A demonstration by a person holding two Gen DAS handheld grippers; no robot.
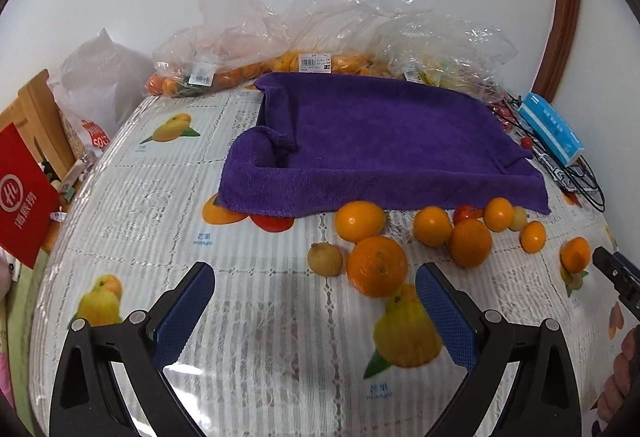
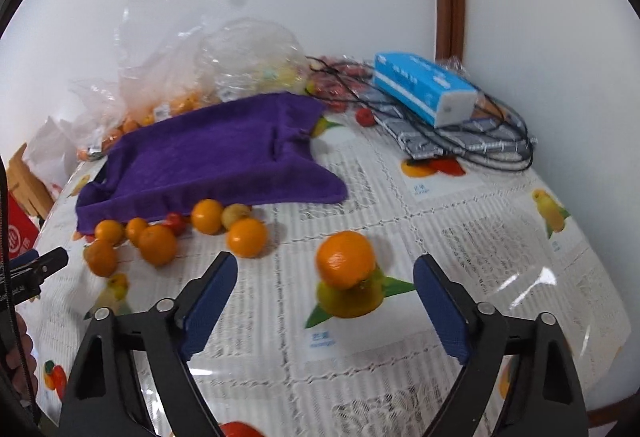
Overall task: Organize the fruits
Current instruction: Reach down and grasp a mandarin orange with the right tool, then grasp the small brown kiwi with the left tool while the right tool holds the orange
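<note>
Several loose oranges and small fruits lie in front of a purple towel draped over a tray. In the left wrist view a large orange and a small yellowish fruit lie just ahead of my open, empty left gripper. A lone orange sits apart from the group, just ahead of and between the fingers of my open, empty right gripper. That orange also shows in the left wrist view, next to the right gripper's tip. The purple towel lies behind the fruit cluster.
Clear plastic bags of fruit stand behind the towel against the wall. A blue tissue box, black cables and small red fruits lie at the back right. A red bag and wooden chair stand left of the table.
</note>
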